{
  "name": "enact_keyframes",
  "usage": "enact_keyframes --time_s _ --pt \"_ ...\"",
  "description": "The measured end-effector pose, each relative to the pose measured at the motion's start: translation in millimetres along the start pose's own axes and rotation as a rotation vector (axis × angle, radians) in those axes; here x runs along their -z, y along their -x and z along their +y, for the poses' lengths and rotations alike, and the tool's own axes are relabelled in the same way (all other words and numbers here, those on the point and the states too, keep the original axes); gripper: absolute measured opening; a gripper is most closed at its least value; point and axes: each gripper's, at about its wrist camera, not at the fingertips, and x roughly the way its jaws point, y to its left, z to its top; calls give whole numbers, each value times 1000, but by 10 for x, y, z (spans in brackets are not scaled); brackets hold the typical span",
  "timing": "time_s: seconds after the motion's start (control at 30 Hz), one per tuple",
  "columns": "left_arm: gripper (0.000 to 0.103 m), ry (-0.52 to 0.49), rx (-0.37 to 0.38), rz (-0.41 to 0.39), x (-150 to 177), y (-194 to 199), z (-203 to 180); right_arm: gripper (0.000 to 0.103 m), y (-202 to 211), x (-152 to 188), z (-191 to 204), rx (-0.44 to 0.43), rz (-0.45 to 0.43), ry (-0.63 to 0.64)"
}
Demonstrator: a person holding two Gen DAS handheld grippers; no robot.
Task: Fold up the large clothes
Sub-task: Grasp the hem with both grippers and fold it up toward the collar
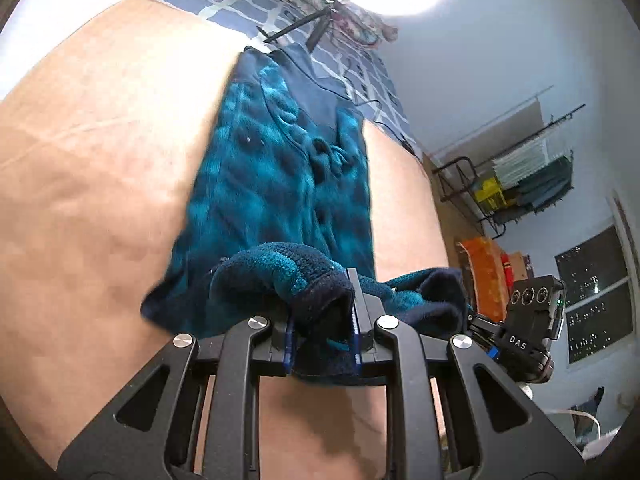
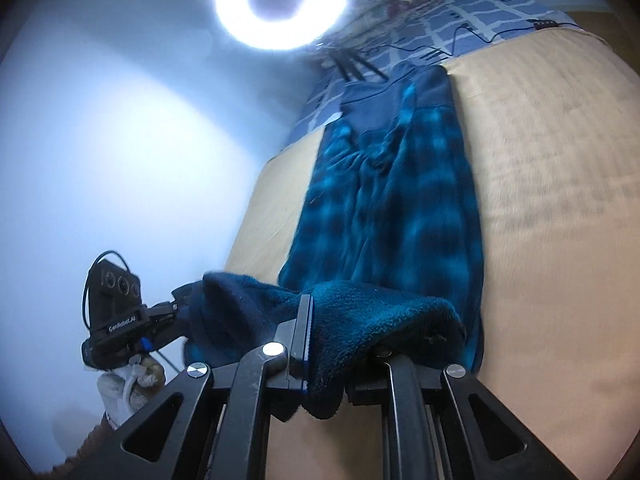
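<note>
A teal-and-navy plaid fleece garment (image 1: 276,176) lay stretched lengthwise down a tan bed cover (image 1: 100,168), its plain blue collar end toward the blue grid-patterned sheet (image 1: 248,4) at the far end of the bed. The near hem was lifted clear of the cover and bunched in two handheld grippers. The left gripper (image 1: 322,332) was clamped on one corner of that hem, a thick wad of dark fleece packed between its blue-edged pads (image 1: 354,320), the cloth curling up over the fingertips. The right gripper (image 2: 340,344) was likewise clamped on the other corner; only its left pad (image 2: 305,332) showed, the opposite finger buried under a mound of teal pile. Between the two grips the hem sagged in a short navy fold. Each camera caught the other tool beside it: from the left wrist, the right gripper's black camera housing (image 1: 532,320) stood at the hem's right; from the right wrist, the left tool's housing (image 2: 116,312) stood at the hem's left, above a hand in a light knitted glove (image 2: 128,388). A ring light (image 2: 280,0) on black tripod legs (image 1: 304,28) glared over the far end of the bed, and beyond the garment's right side stood a metal rack (image 1: 516,180) against the wall and a dark window (image 1: 596,296).
</note>
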Motion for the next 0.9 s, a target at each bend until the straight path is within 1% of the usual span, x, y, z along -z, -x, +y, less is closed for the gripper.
enact_keyframes --time_s 0.13,0.3,0.43,0.57,0.6,0.63,0.67,0.7,0.73,0.77,0.8,0.83,0.87,0.9 --pt "19 33 -30 11 -211 -371 155 10 -320 -248 -179 11 13 -25" --pt "19 58 -69 34 -294 -747 357 10 -728 -433 -481 37 52 -61" --pt "19 64 -84 54 -281 -949 478 10 -959 -460 -709 17 78 -113" --pt "19 61 -80 65 -279 -1024 515 11 -1005 -451 -807 -18 80 -146" --pt "23 69 -70 71 -290 -1022 521 13 -997 -453 -822 -28 81 -152" --pt "30 83 -50 84 -310 -1017 534 15 -980 -454 -836 -44 80 -162" --pt "34 106 -23 100 -340 -1000 554 19 -947 -454 -852 -63 84 -180" --pt "44 136 12 111 -375 -969 579 23 -916 -452 -864 -81 91 -197" --pt "57 170 56 114 -405 -928 605 27 -886 -462 -892 -112 98 -224" --pt "64 205 105 114 -429 -877 629 37 -847 -474 -920 -147 102 -246" --pt "75 231 143 110 -456 -830 644 40 -808 -484 -939 -172 97 -262" --pt "80 256 185 100 -489 -766 657 41 -758 -491 -952 -198 91 -274" --pt "81 265 204 94 -516 -726 657 47 -710 -500 -953 -219 92 -281" --pt "81 271 221 87 -556 -663 654 73 -665 -508 -960 -247 93 -288"
